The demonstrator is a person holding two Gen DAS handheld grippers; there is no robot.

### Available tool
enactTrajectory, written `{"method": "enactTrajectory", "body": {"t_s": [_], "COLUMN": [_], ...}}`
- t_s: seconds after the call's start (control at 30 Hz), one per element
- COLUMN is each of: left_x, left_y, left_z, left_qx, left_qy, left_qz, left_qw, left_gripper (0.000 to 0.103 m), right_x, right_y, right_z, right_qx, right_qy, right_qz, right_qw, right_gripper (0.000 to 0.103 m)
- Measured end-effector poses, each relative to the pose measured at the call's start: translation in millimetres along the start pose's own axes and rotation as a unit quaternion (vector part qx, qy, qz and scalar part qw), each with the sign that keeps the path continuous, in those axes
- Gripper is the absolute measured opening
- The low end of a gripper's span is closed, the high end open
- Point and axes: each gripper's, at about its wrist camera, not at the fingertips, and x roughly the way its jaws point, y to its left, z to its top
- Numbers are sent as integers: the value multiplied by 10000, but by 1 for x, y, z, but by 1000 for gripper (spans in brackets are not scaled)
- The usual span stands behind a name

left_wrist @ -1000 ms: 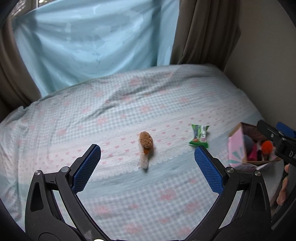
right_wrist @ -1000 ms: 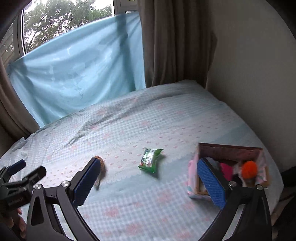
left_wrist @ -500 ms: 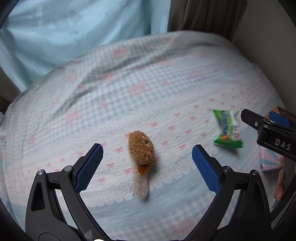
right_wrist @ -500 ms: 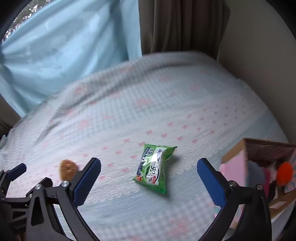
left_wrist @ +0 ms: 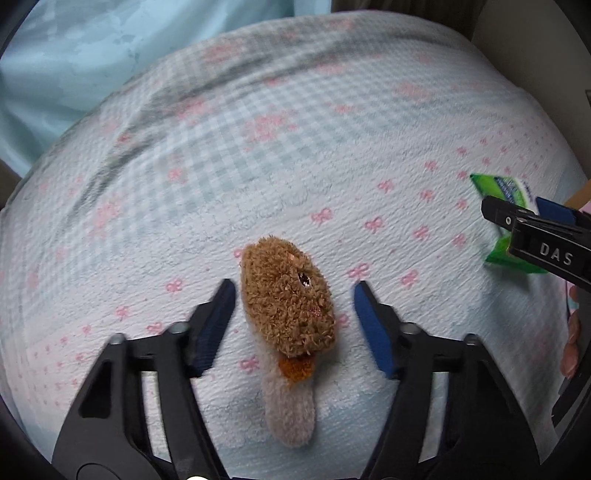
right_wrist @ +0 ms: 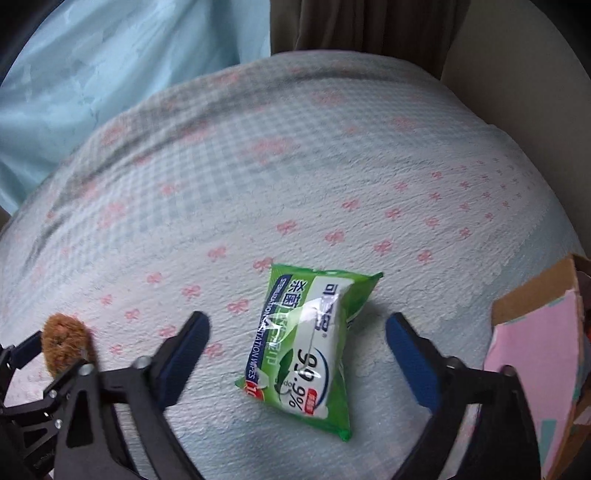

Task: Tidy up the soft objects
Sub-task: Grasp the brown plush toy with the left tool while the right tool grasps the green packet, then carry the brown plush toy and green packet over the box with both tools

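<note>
The left gripper (left_wrist: 293,325) was pointed down at the bed, and its jaws had just been closing in; the little brown fuzzy toy (left_wrist: 288,314) lay right between them, but the blue pads (left_wrist: 373,336) were not pressing on it, since a thin strip of blanket showed on each side, so this gripper was open with the toy inside its reach; the toy's pale fuzzy tail (left_wrist: 291,410) stretched back toward the gripper's body, and its brown round head lay a little past the fingertips; the right gripper (right_wrist: 297,354) also pointed down, and its jaws had just been closing in too; the green pack of wipes (right_wrist: 314,343) lay flat between them, with plenty of blanket on both sides, so this gripper was open as well and held nothing; the pack's near end came down low between the two black arms, and its far end reached just past the tips; off to the right of the right gripper, close by, stood a pink cardboard box (right_wrist: 535,354) with a brown flap; off to its left, the brown toy showed small beside the tip of the other gripper; everything lay on a blue checked blanket (left_wrist: 295,147) with small pink bows; farther out, past both grippers, the blanket curved away to the far edge of the bed; beyond it hung a light blue sheet (right_wrist: 129,62) and a dark curtain (right_wrist: 365,26).
</note>
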Motion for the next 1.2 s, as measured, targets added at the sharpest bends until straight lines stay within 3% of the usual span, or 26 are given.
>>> {"method": "enactTrajectory", "body": {"t_s": [0.03, 0.1, 0.33, 0.53, 0.73, 1.03, 1.2], "left_x": [3, 5, 2, -17, -60, -172, -229], "left_y": [0, 4, 15, 13, 7, -7, -21], "left_z": [0, 0, 1, 3, 8, 8, 0], "left_qx": [24, -1, -53, -84, -144, -270, -291], "left_qy": [21, 10, -16, -118, -349, -926, -998], "left_qz": [73, 126, -37, -44, -88, -184, -341], "left_qw": [10000, 9999, 10000, 9999, 9992, 9952, 9940], "left_gripper": [49, 41, 34, 33, 33, 33, 33], "right_x": [4, 10, 7, -12, -58, -156, -227], "right_y": [2, 3, 0, 1, 3, -1, -15], "right_z": [0, -2, -4, -2, 4, -1, -14], "right_qx": [-51, -85, -82, -122, -170, -118, 46], "right_qy": [58, 133, 94, -27, -338, -816, -1049], "right_qz": [-33, -83, -93, 0, 113, 325, 362], "right_qw": [10000, 9998, 9999, 9999, 9992, 9961, 9938], "right_gripper": [67, 55, 37, 35, 35, 35, 35]}}
